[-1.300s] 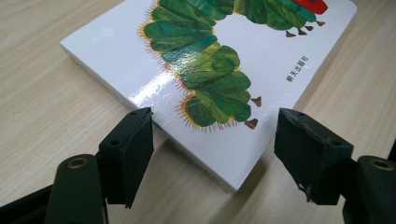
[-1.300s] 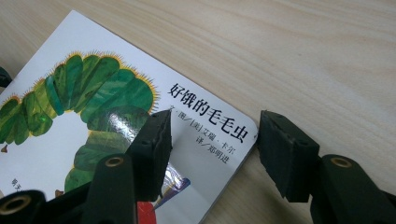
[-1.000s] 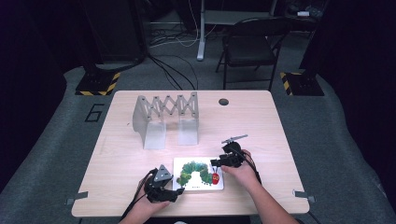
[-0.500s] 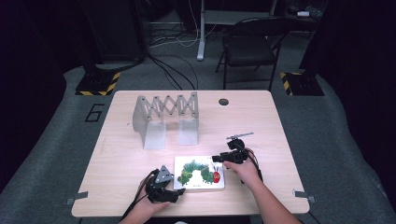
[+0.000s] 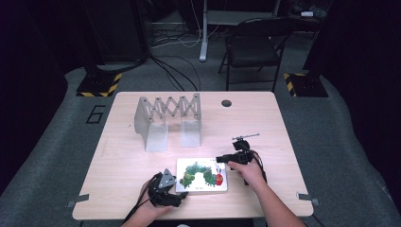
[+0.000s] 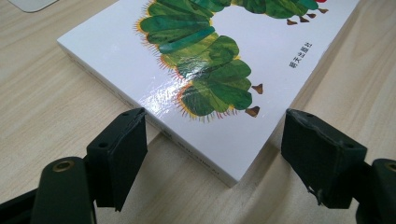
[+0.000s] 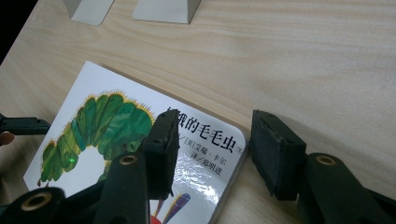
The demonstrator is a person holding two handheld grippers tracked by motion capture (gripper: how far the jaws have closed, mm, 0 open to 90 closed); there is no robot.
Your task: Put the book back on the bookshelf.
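A white board book (image 5: 201, 175) with a green caterpillar on its cover lies flat near the table's front edge. My left gripper (image 5: 180, 195) sits at its near left corner. In the left gripper view that corner of the book (image 6: 224, 70) lies between the jaws of my left gripper (image 6: 212, 119), which have just been opening and stand clear of it. My right gripper (image 5: 219, 160) is at the far right corner. Its jaws have just been closing. In the right gripper view, my right gripper (image 7: 215, 123) has one jaw over the cover (image 7: 116, 126) and the other just off the edge.
A grey metal accordion rack (image 5: 168, 120) stands upright at the back left of the wooden table (image 5: 142, 156). A dark round grommet (image 5: 226, 103) sits near the far edge. A folding chair (image 5: 253, 45) and cables are on the floor beyond.
My right gripper has shifted slightly toward the book's far right corner. The left hand and the book have kept still.
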